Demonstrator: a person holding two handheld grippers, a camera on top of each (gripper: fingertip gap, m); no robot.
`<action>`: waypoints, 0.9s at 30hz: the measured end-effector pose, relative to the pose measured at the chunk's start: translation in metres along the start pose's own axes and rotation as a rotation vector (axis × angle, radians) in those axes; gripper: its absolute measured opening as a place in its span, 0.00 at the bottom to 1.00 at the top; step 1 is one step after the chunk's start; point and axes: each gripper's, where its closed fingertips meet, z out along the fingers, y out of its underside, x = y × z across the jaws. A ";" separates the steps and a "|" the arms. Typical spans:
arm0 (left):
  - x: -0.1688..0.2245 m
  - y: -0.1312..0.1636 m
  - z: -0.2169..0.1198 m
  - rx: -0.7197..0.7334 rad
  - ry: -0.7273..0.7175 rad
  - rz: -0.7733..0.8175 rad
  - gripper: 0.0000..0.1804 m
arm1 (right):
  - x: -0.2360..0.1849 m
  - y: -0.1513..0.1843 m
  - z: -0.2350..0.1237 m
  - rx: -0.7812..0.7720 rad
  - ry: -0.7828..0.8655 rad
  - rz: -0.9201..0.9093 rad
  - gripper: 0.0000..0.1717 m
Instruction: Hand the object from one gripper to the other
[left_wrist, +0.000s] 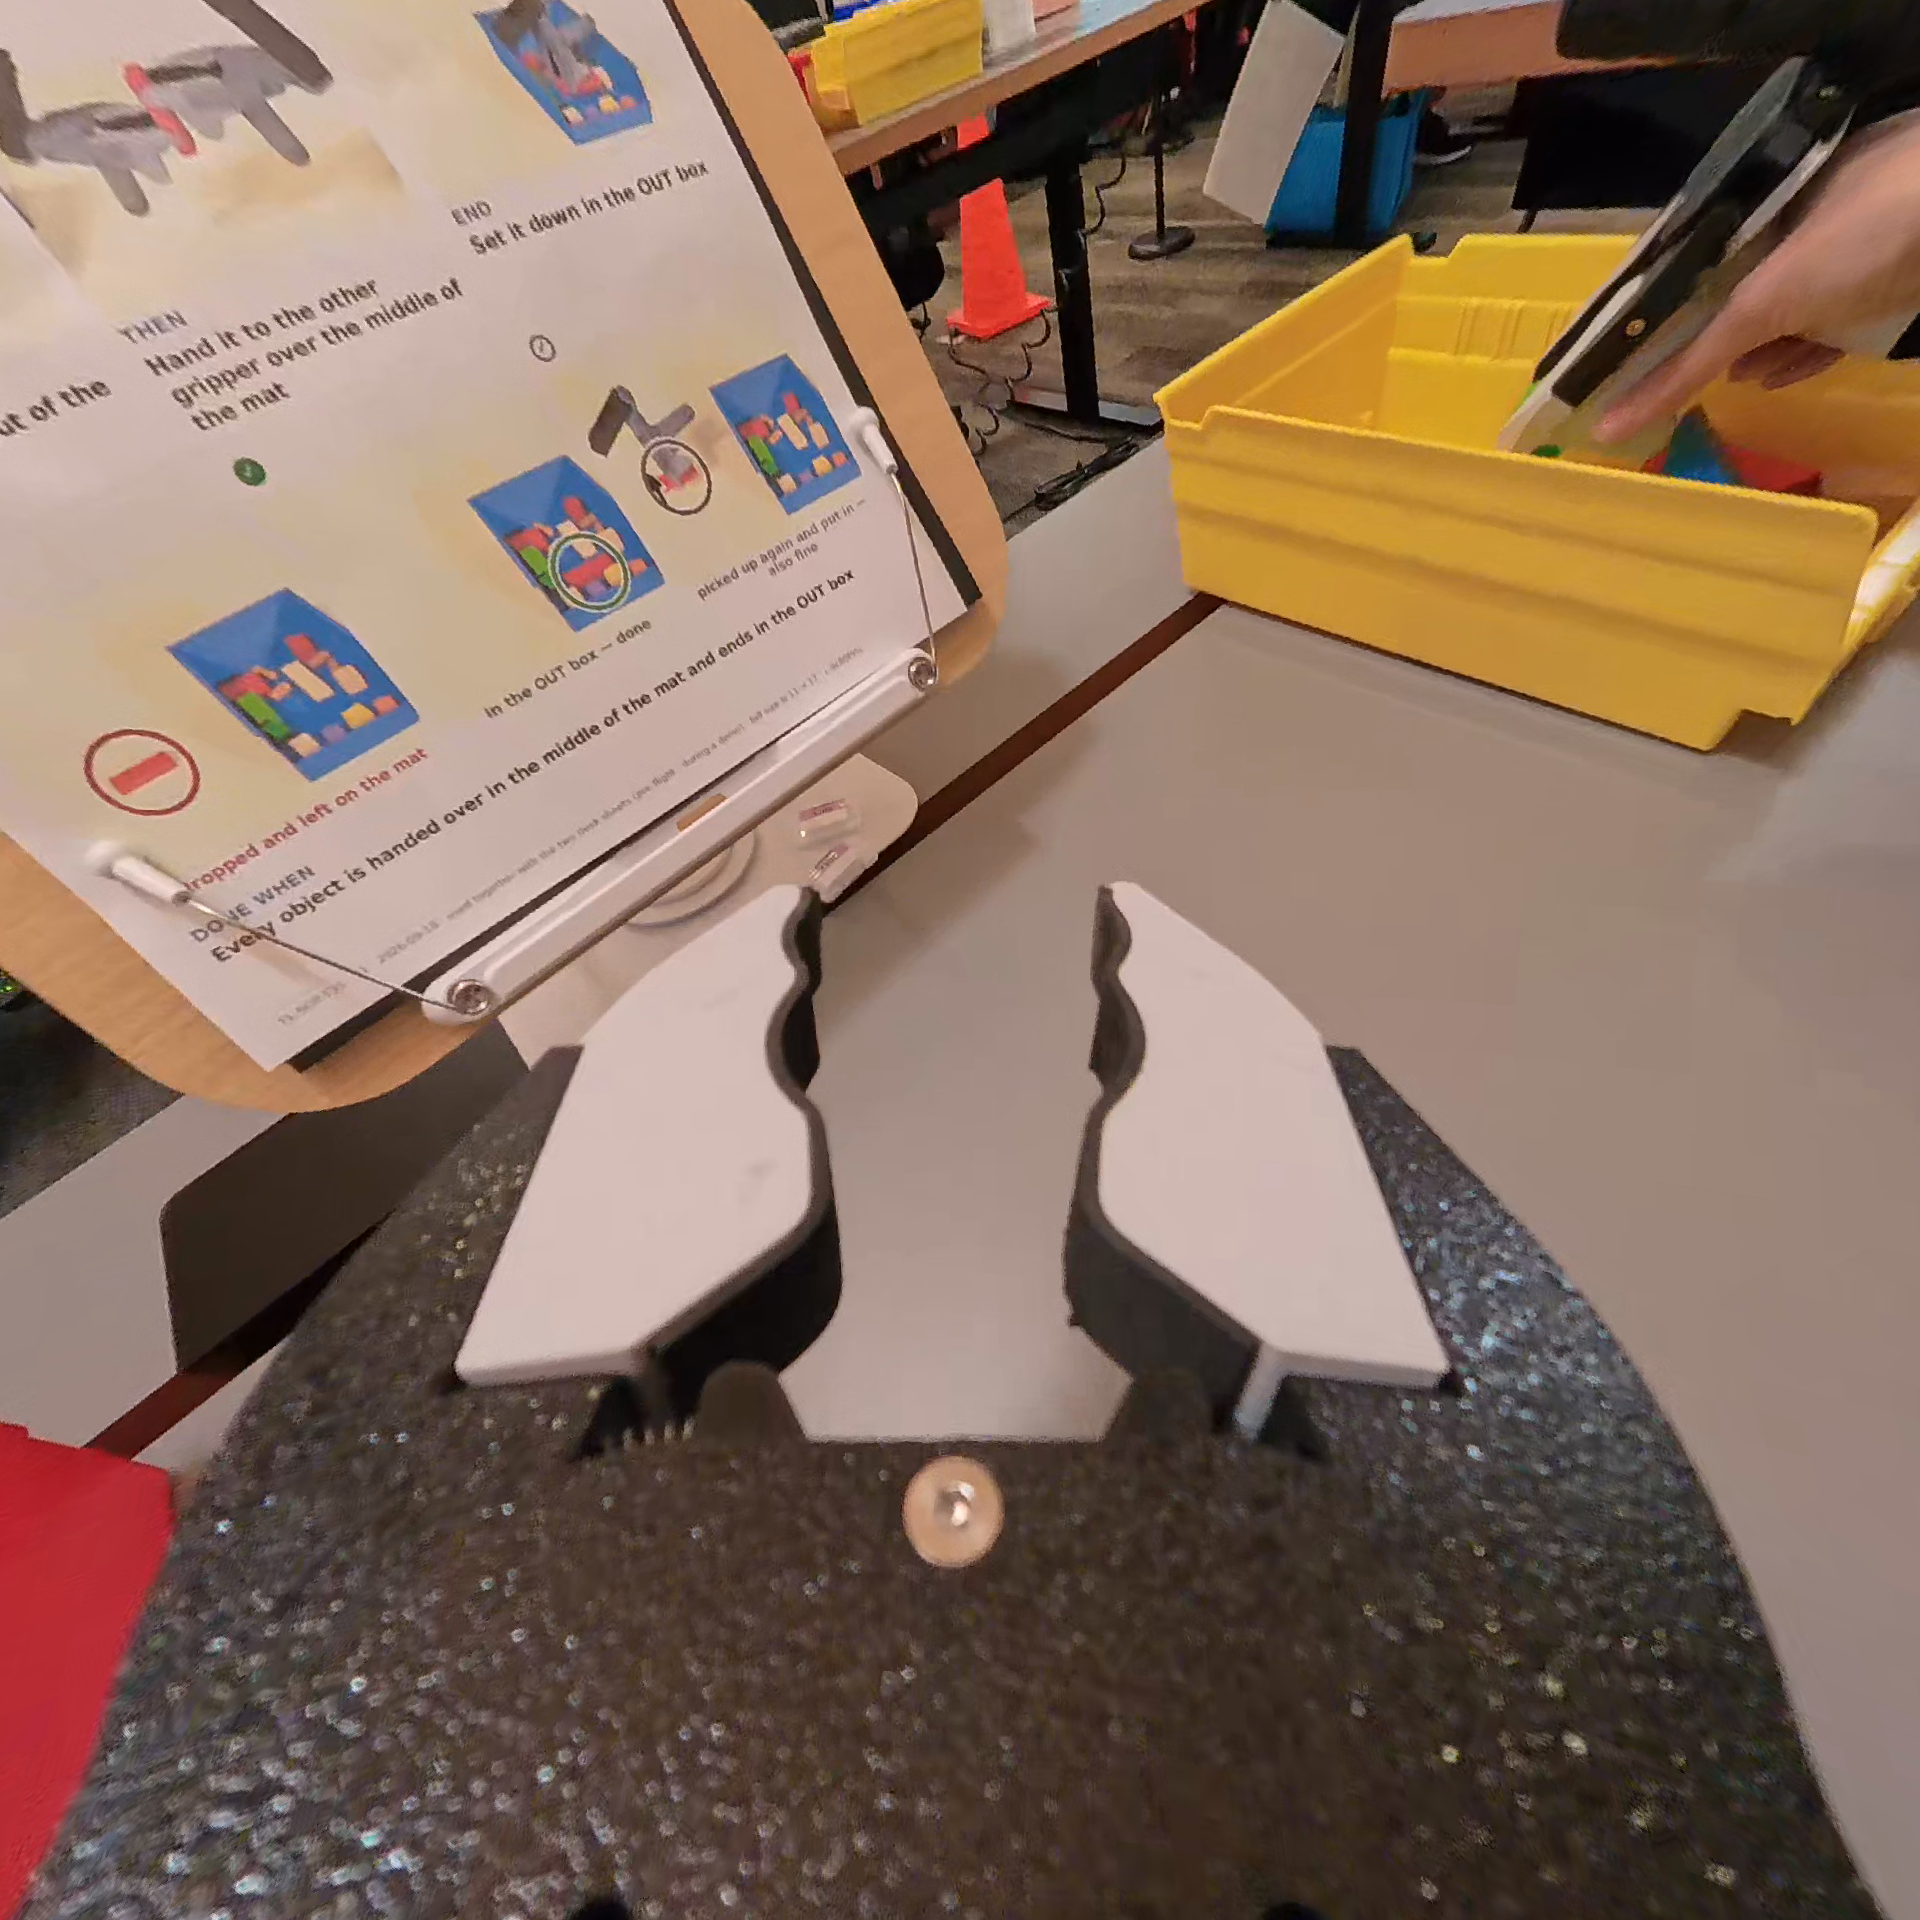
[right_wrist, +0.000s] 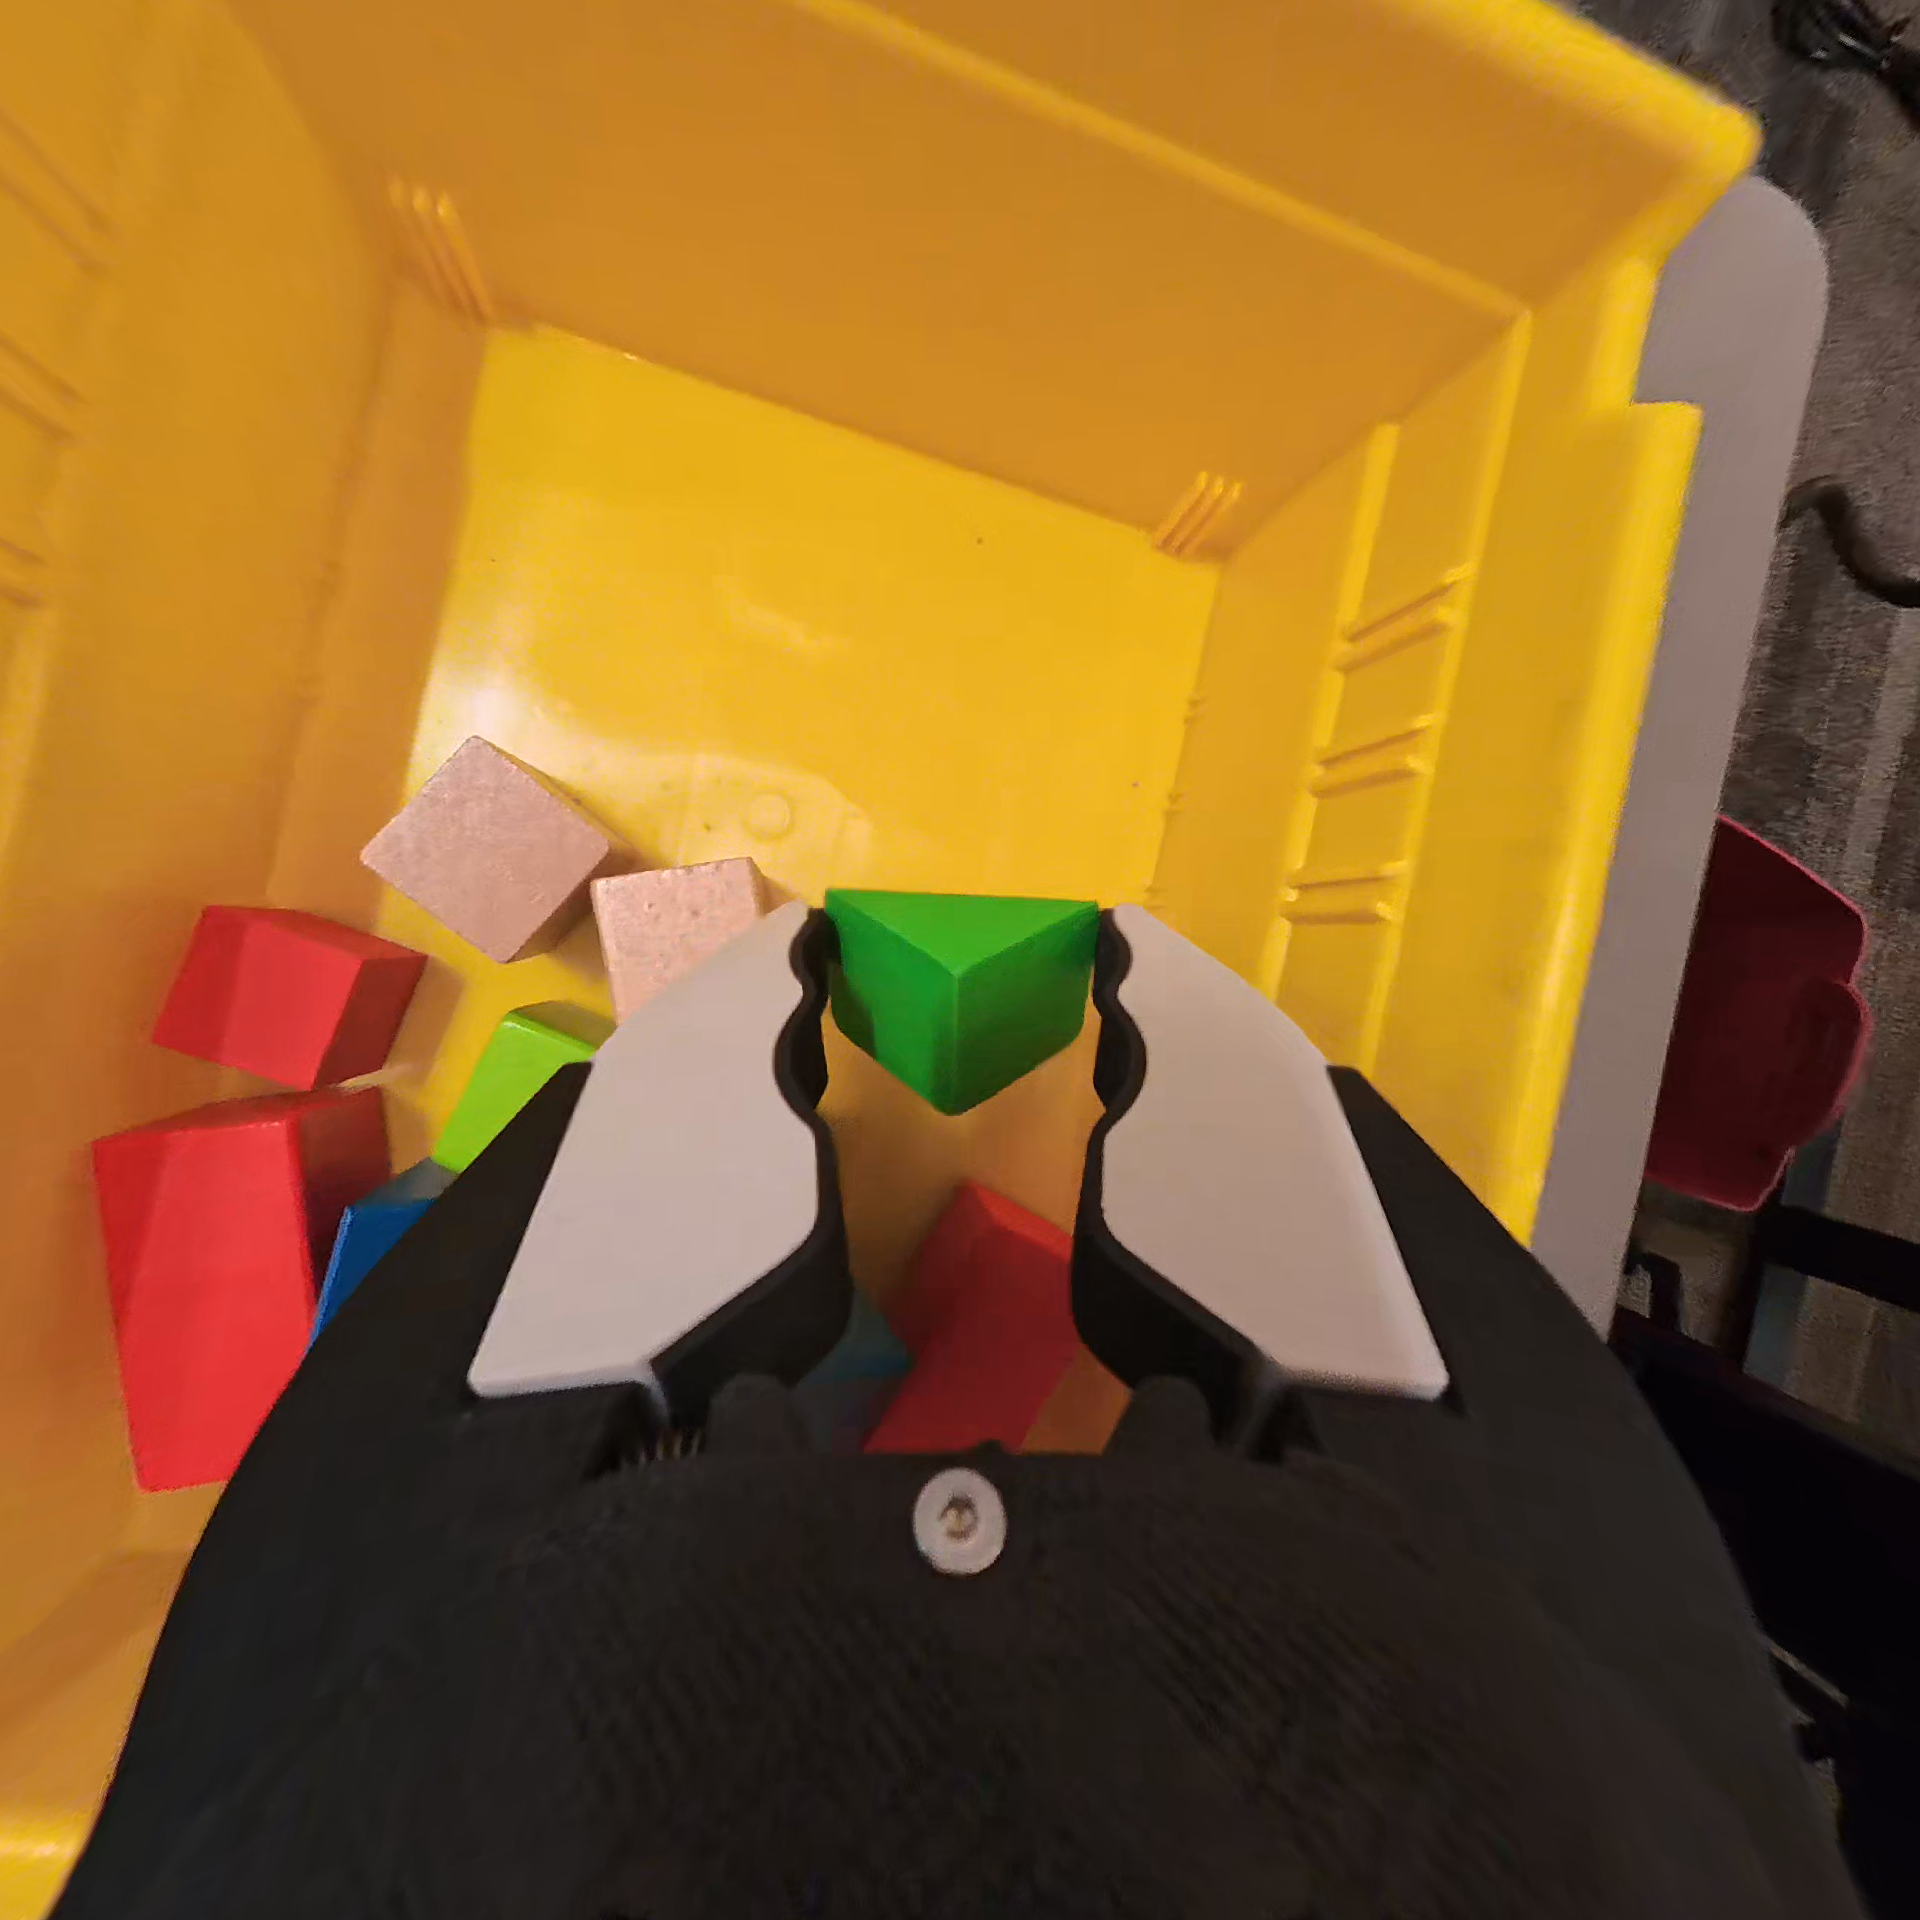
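Observation:
In the right wrist view my right gripper (right_wrist: 961, 914) is inside the yellow bin (right_wrist: 935, 364). It is shut on a dark green triangular block (right_wrist: 956, 997), with both pads pressed on the block's side corners. The block hangs above the bin floor. In the left wrist view my left gripper (left_wrist: 956, 904) is open and empty over the grey mat (left_wrist: 1351, 935). The same view shows the right gripper (left_wrist: 1558, 416) far off at the upper right, held by a hand and dipped into the yellow bin (left_wrist: 1455, 561).
Loose blocks lie in the bin: two red (right_wrist: 281, 987), two plain wooden (right_wrist: 488, 842), a light green (right_wrist: 520, 1070), a blue (right_wrist: 364, 1247) and another red (right_wrist: 977, 1320). An instruction sheet on a stand (left_wrist: 416, 468) stands left of the mat. A red object (left_wrist: 62, 1662) is at the lower left. The gap from one gripper's tips to the other's is roughly 45 centimeters.

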 end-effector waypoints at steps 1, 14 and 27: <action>0.001 0.002 0.001 -0.009 0.004 0.001 0.28 | -0.002 0.002 0.002 -0.012 -0.011 -0.009 0.31; -0.040 -0.011 -0.035 0.033 -0.134 -0.034 0.27 | -0.013 -0.046 -0.084 0.313 0.094 -0.003 0.39; -0.242 0.084 -0.159 -0.450 -0.455 -0.108 0.34 | -0.204 -0.116 -0.226 0.936 -0.410 -0.105 0.33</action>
